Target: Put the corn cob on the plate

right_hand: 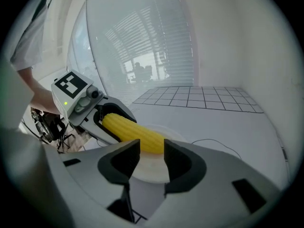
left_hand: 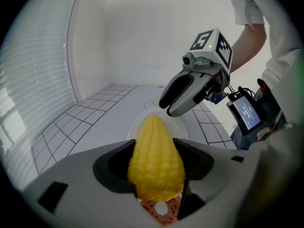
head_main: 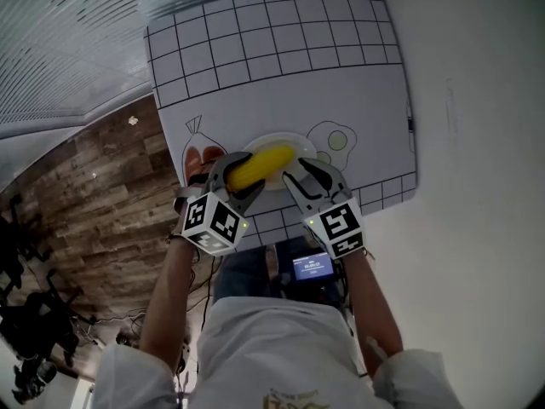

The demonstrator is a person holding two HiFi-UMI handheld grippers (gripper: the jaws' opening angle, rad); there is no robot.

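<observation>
A yellow corn cob is clamped at its thick end by my left gripper, which is shut on it. The cob's tip points out over a white plate on the gridded mat. In the left gripper view the corn cob fills the gap between the jaws of the left gripper, with the plate just beyond. My right gripper hangs open and empty at the plate's near right edge. The right gripper view shows the right gripper open over the plate, and the corn cob just ahead of its jaws.
The white mat carries a black grid, a fried-egg drawing right of the plate and a red drawing left of it. Wooden floor lies past the table's left edge. A small screen sits at the person's waist.
</observation>
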